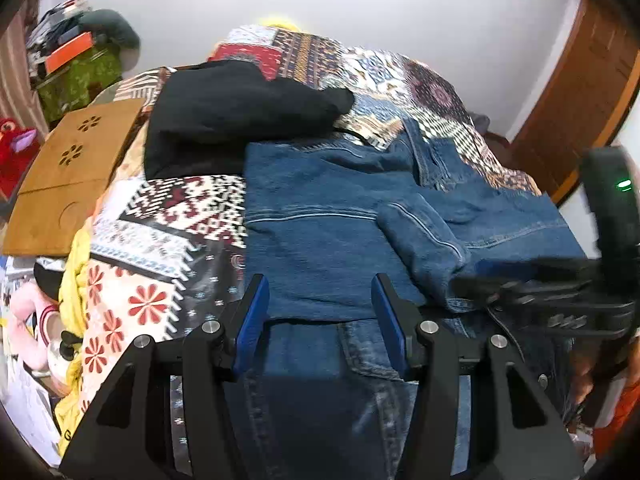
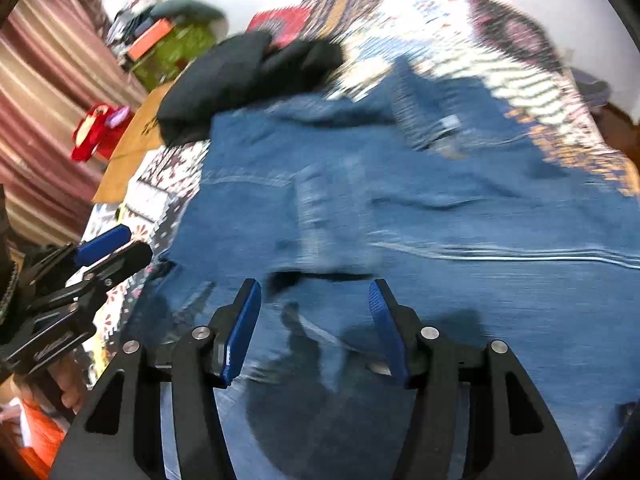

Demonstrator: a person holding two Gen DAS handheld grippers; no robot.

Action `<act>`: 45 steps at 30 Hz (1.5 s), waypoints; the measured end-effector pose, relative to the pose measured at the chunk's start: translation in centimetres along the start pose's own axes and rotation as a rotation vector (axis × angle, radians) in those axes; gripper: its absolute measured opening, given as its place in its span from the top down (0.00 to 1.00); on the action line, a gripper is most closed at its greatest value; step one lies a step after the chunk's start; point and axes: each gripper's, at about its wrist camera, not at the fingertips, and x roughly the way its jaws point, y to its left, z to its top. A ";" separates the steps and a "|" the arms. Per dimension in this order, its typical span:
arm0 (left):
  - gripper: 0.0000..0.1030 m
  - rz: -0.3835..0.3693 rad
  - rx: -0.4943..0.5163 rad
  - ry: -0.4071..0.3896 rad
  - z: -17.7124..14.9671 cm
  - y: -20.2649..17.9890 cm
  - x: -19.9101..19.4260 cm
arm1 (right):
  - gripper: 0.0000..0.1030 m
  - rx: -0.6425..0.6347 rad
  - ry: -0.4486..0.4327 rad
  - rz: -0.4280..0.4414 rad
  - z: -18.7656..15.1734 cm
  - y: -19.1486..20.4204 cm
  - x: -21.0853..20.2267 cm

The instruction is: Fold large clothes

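- Left gripper [image 1: 320, 312]: we are holding it tilted down over the near edge of the bed, its blue pads standing apart with nothing pressed between them; denim is lying below the gap.
- Right gripper [image 2: 316, 320]: we are holding it over the same cloth, jaws likewise parted and gripping nothing. Its view is blurring heavily, so fine detail beyond the pads is escaping us. In the left wrist view it is showing to the right of the left gripper, lying across the denim's right side.
- Denim garment [image 1: 320, 216]: the task's piece, it is lying spread flat directly ahead of and beneath both grippers, one folded sleeve or flap [image 1: 424, 248] resting across its right half, just ahead of the left gripper's right finger.
- Patchwork bedspread [image 1: 160, 232]: it is carrying the denim and showing bare to the left of the left gripper and farther beyond the garment.
- Black garment [image 1: 236, 116]: it is sitting bunched beyond the denim, ahead and left, touching the denim's far left corner.
- Wooden board [image 1: 64, 176]: with flower-shaped cut-outs, it is lying far left, off the bed's edge.
- Green-covered stack [image 1: 80, 76]: it is standing against the far wall, left, an orange box on top.
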 end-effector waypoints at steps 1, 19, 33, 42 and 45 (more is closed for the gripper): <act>0.49 -0.002 0.015 0.005 0.1 -0.5 0.2 | 0.49 0.010 -0.022 -0.023 -0.2 -1.0 -0.8; 0.47 0.071 0.342 0.178 0.3 -11.8 10.5 | 0.48 0.362 -0.202 -0.330 -5.7 -17.1 -9.3; 0.95 -0.037 0.170 -0.080 7.7 -9.0 4.0 | 0.45 0.358 -0.247 -0.300 -4.7 -17.4 -9.3; 0.86 0.051 0.122 -0.033 5.4 -4.4 5.0 | 0.33 0.317 -0.158 -0.333 -5.7 -16.6 -5.1; 0.81 0.022 0.048 0.045 3.9 -1.6 6.5 | 0.33 0.319 -0.152 -0.326 -5.8 -16.8 -5.2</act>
